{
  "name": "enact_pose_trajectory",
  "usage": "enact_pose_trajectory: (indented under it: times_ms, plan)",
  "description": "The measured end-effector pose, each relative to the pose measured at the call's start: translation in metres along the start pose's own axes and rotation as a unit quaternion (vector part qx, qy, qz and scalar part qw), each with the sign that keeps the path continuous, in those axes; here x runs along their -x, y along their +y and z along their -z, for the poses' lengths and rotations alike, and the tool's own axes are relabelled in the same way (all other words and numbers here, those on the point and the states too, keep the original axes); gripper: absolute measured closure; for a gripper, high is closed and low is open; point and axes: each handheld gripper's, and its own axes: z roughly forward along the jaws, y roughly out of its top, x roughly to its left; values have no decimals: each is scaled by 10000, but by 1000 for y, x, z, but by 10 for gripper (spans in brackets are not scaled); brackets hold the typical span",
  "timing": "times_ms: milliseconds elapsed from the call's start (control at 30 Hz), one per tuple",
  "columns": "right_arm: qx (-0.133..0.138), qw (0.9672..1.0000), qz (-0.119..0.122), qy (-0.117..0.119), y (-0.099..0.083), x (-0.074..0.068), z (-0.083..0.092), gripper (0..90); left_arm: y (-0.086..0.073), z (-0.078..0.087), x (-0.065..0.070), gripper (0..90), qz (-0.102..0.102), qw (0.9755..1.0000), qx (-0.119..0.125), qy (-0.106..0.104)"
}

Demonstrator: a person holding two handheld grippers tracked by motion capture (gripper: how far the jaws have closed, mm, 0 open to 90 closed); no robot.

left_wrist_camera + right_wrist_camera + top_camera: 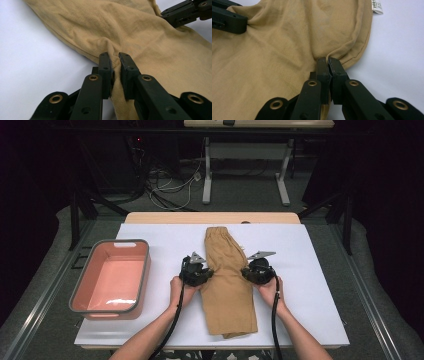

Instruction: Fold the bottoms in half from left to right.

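Tan shorts (227, 280) lie flat on the white desk (310, 270), long axis running away from the person. Left gripper (199, 272) and right gripper (254, 270) pinch opposite side edges at mid-length, jaws closed on fabric. Pink tub (112, 277) stands left, apart.

Both forearms reach in from the near edge (elbows low), the left gripper (196, 271) and right gripper (258, 268) level with each other, jaws of each pinched together.
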Motion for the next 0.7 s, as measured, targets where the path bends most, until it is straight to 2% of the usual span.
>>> enact_pose_trajectory:
  times_ms: [200,233,700]
  plan:
    - [0,10000,8,56,1,-4,-1,879,-4,4,-2,811,30,10000,-16,-2]
    - [-10,10000,19,47,1,-4,-2,879,-4,5,-3,810,-23,10000,-25,17]
    - [5,9998,96,181,4,-16,-7,879,-13,17,-9,810,82,9999,21,58]
